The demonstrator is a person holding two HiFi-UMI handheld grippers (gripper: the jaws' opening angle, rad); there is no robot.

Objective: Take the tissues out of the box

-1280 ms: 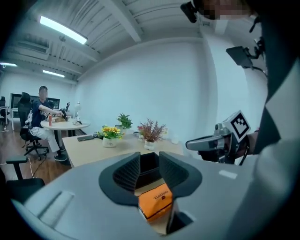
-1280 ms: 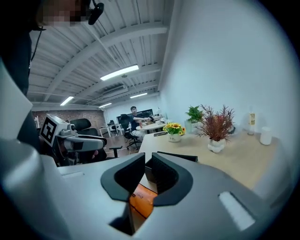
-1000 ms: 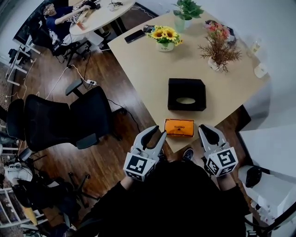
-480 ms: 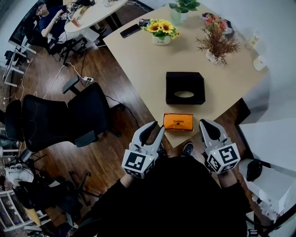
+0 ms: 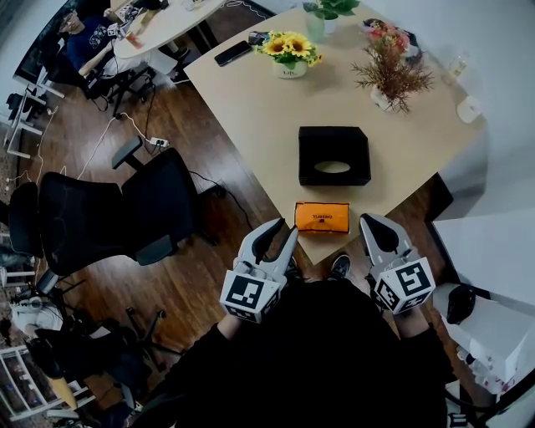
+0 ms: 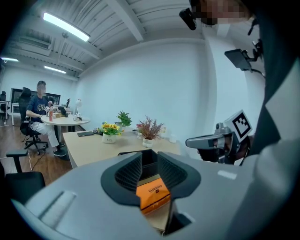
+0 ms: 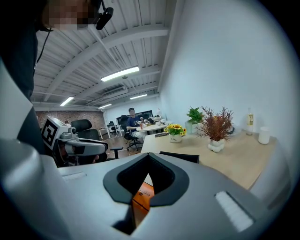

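My left tool (image 5: 287, 232) and right tool (image 5: 370, 227), both clenched on nothing, hang just off the near edge of the desk (image 5: 259, 109). The black tissue box (image 5: 334, 155) sits mid-desk with its oval opening facing up. An orange packet (image 5: 322, 216) lies apart, nearer, at the desk's edge.

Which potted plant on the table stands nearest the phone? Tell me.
The pot of yellow sunflowers, right beside the dark phone. The reddish dried plant and the green leafy plant stand farther along the table.
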